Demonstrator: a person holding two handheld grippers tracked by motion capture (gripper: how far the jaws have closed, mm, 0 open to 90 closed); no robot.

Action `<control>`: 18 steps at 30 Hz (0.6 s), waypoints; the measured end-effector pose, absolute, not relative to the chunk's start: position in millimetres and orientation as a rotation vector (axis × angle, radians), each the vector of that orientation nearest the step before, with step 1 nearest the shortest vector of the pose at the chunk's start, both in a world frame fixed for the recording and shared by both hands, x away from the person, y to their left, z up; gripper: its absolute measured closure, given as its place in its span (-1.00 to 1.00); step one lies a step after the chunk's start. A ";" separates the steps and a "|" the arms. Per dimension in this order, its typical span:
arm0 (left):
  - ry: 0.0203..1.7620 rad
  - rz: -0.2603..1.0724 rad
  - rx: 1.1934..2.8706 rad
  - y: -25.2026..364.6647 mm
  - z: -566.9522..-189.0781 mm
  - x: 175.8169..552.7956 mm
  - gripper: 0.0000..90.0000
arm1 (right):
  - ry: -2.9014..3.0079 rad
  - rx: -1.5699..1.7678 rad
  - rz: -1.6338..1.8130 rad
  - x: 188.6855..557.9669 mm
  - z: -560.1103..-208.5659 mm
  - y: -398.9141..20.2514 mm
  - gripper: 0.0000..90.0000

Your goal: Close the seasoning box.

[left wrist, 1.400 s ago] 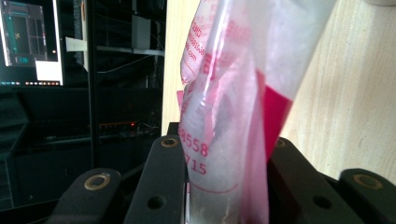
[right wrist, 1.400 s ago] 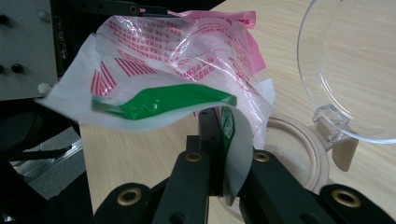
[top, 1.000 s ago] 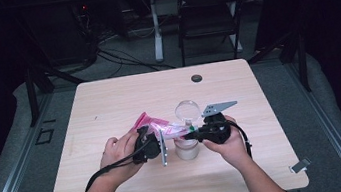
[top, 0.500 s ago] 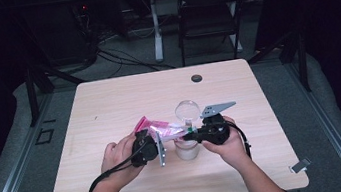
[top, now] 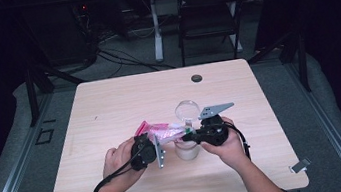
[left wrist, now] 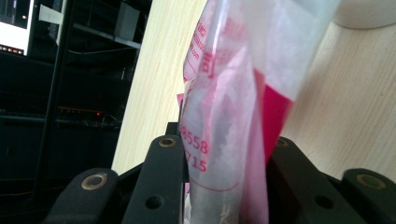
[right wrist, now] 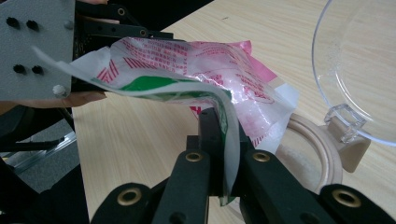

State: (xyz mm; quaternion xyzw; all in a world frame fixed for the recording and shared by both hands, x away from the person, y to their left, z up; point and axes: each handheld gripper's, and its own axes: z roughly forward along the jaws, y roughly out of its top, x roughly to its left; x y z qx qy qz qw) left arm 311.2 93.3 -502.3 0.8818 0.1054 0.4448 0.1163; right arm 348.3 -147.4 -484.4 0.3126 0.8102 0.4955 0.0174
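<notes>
Both grippers are clamped on the same plastic bag (top: 163,132), a clear packet printed in pink and red with a green patch near one edge. In the left gripper view the left gripper (left wrist: 224,154) has its two black jaws pressed against the bag's sides, with the bunched film and its pink contents filling the gap between them. In the right gripper view the right gripper (right wrist: 223,154) has its jaws brought almost together on a thin fold of the bag's white and green edge. From the high view the bag hangs stretched between the two tools, lifted off the table (top: 109,104), roughly midway between the left and right edges and closer to the near edge than the far one. Just below the bag's right end stands a small round jar (top: 186,150), whose clear hinged lid (top: 188,109) stands open behind it.
</notes>
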 end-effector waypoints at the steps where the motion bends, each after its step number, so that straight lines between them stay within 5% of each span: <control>1: 0.309 1.303 2.582 93.3 -502.3 311.2 0.71 | 2.518 0.971 1.538 348.3 -484.4 -147.3 1.00; 18: 0.382 1.203 2.554 93.4 -517.3 311.6 0.72 | 2.517 0.955 1.533 347.7 -483.9 -146.1 1.00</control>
